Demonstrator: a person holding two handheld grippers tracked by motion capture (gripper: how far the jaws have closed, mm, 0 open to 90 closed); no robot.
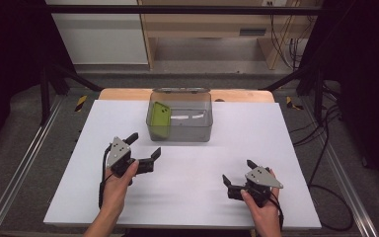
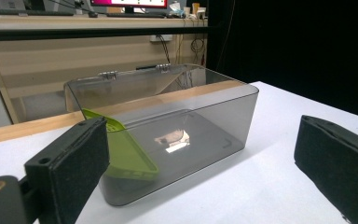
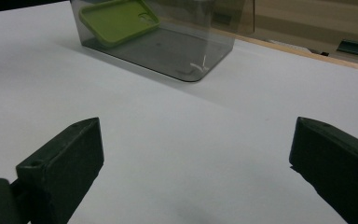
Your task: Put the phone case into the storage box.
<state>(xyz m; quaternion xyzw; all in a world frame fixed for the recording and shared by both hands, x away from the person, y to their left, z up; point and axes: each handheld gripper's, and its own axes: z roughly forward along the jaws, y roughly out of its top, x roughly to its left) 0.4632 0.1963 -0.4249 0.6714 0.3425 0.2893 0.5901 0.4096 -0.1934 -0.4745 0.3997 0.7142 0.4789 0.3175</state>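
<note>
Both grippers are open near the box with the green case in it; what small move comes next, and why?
Probably the left gripper reaches over the box rim toward the green case. It is open, empty and nearest; the case leans against the box's left wall.

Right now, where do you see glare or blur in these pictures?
Left gripper view: a bright glare patch on the floor of the smoky transparent plastic box, beside the lime green phone case; the near jaws look soft. Right gripper view: jaws blurred, a small glint at the box corner. High view: dark surroundings, evenly lit white table.
</note>
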